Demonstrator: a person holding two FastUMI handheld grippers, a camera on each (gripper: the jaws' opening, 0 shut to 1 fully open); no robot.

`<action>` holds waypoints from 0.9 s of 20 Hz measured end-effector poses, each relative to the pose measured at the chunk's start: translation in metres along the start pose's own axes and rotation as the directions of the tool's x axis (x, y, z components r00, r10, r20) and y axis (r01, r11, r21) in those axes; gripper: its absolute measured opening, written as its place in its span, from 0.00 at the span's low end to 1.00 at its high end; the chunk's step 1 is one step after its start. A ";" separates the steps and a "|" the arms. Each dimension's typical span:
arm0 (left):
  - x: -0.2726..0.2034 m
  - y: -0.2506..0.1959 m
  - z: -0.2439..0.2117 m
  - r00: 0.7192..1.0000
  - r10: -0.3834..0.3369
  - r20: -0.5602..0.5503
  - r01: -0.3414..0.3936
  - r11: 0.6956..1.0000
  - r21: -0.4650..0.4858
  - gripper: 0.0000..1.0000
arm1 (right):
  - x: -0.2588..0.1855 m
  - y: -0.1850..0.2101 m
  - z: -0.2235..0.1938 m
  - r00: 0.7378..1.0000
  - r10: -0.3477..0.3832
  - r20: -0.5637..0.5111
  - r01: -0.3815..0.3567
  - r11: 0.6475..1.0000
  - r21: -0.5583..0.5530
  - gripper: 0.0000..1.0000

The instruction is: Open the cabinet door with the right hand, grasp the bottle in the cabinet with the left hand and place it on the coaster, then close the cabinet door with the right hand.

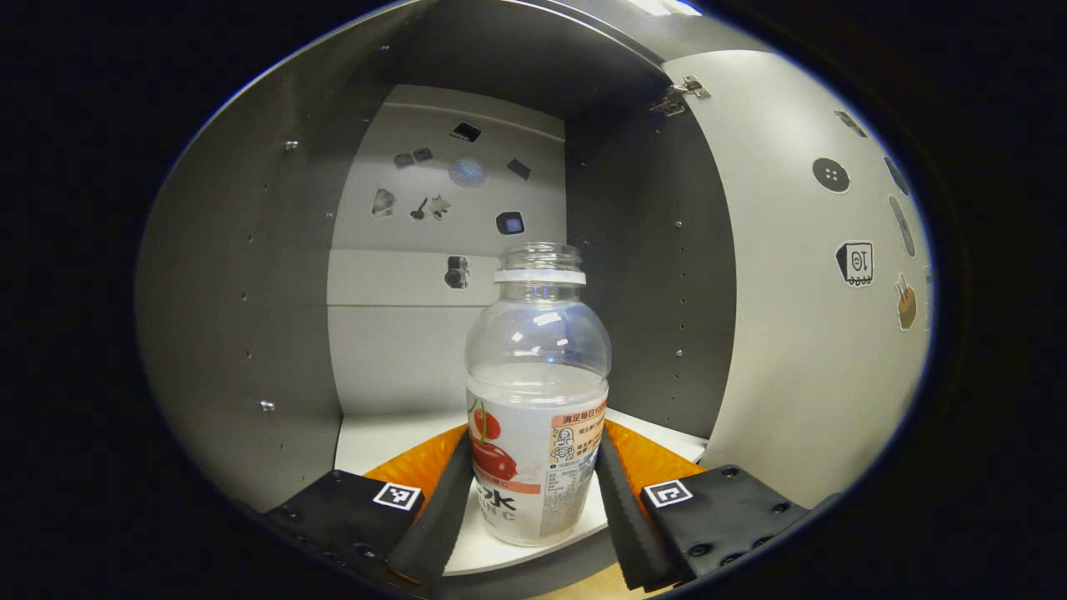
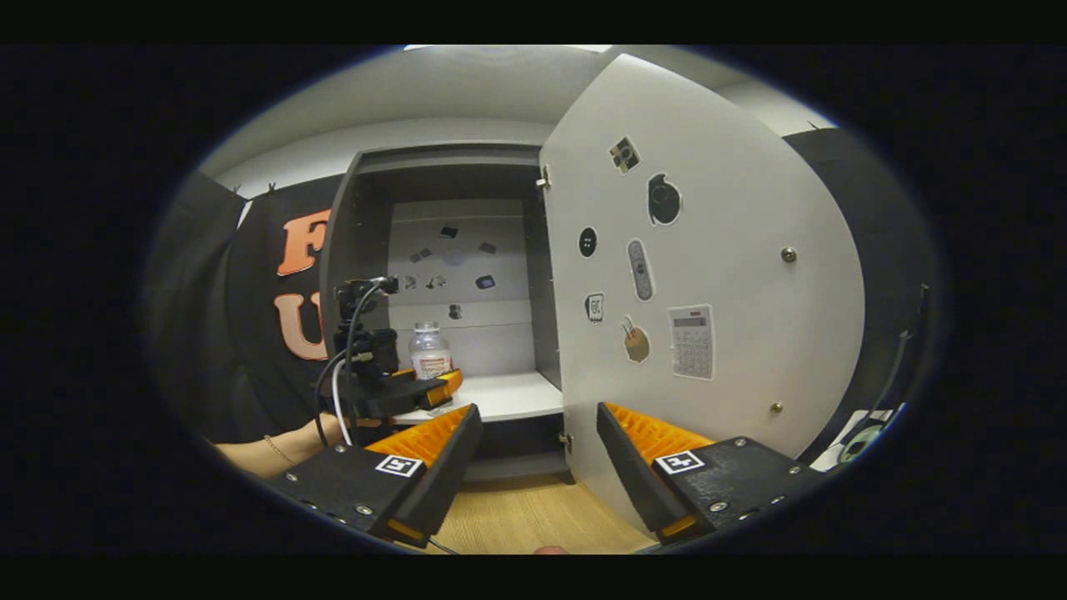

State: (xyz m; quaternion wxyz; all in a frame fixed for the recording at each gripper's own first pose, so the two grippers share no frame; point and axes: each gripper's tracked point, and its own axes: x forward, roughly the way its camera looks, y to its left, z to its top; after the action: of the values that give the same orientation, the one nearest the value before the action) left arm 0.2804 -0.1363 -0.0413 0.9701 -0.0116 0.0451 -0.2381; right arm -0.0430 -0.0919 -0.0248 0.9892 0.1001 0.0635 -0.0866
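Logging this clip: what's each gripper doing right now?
Left gripper: around the bottle, grip cannot be told.
Right gripper: open, holding nothing.

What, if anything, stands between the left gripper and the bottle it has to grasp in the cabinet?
Nothing visible does. The cabinet door is swung open to the side, and the bottle stands upright on the shelf with the left gripper already around its lower part, one finger on each side.
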 end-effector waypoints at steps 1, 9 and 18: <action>-0.004 0.001 0.002 1.000 0.005 0.007 -0.005 1.000 0.002 0.82 | -0.006 0.001 -0.001 1.000 0.006 0.003 -0.006 1.000 0.001 0.86; -0.035 0.001 0.014 0.997 0.047 0.057 -0.048 0.999 0.004 0.82 | -0.025 0.003 0.000 0.995 0.095 0.021 -0.093 0.994 -0.058 0.87; -0.094 0.017 -0.001 0.978 0.201 0.054 -0.203 0.978 0.042 0.82 | -0.055 0.006 -0.014 0.966 0.257 0.004 -0.254 0.959 -0.127 0.87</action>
State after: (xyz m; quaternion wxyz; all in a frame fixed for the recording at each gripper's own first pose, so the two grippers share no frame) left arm 0.2050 -0.0778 -0.0358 0.9901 0.0102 0.0163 -0.1390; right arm -0.0975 -0.0743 -0.0299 0.9970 0.0441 0.0453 0.0451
